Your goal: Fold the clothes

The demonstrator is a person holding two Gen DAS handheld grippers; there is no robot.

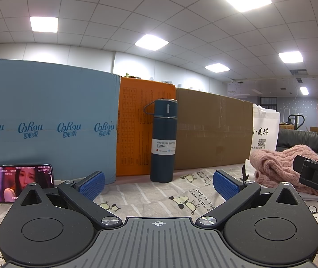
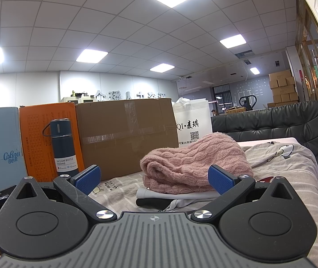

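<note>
A folded pink cable-knit sweater [image 2: 194, 165] lies on top of a white garment [image 2: 172, 195] and a dark one [image 2: 152, 201], stacked on the cartoon-print sheet [image 2: 118, 187]. My right gripper [image 2: 155, 179] hovers low just in front of this stack, open, with nothing between its blue pads. In the left wrist view the same sweater [image 1: 277, 167] shows at the far right, behind the black body of the other gripper. My left gripper [image 1: 159, 185] is open over bare sheet [image 1: 150, 198], facing the bottle, holding nothing.
A dark blue vacuum bottle [image 1: 163, 140] stands upright against an orange box [image 1: 134, 122], flanked by a blue carton [image 1: 47, 120] and a brown carton [image 1: 212, 129]. A phone [image 1: 17, 182] leans at the left. A white bag [image 2: 192, 122] and black sofa [image 2: 270, 122] stand behind the sweater.
</note>
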